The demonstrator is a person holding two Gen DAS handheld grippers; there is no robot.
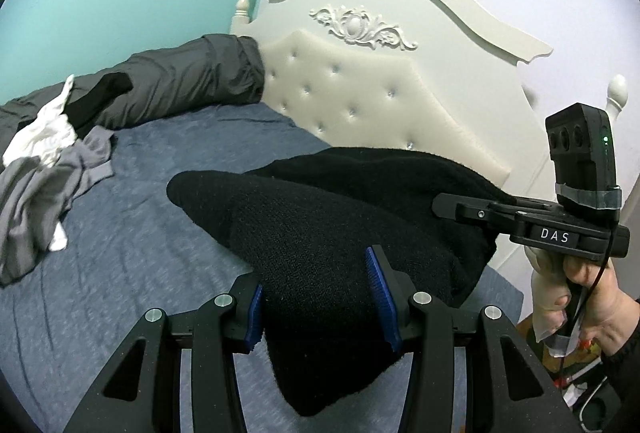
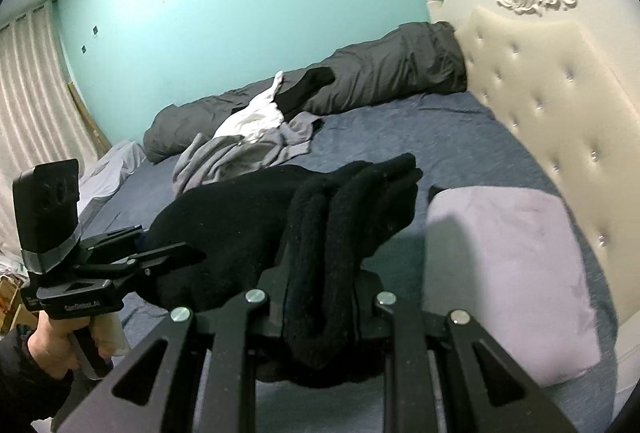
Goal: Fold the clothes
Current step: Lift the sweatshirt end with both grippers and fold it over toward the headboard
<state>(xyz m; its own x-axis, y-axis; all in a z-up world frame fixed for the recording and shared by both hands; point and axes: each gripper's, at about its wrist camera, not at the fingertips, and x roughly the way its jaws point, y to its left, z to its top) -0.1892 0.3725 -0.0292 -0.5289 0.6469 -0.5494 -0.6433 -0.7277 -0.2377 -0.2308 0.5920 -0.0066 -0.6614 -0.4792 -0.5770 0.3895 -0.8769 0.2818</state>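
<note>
A: Left wrist view? 
B: Left gripper (image 1: 320,297) clamps the black garment (image 1: 320,201), its long axis running rightward to the right gripper (image 1: 448,207), above the bed (image 1: 160,233).

A: Right wrist view? 
B: Right gripper (image 2: 320,309) clamped on bunched folds; folded lilac cloth (image 2: 508,273) near the headboard edge.

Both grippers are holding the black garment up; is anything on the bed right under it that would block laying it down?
Nothing visible does. Below the black garment the blue sheet is bare. The clothes pile lies away toward the wall and the lilac pillow beside the headboard.
</note>
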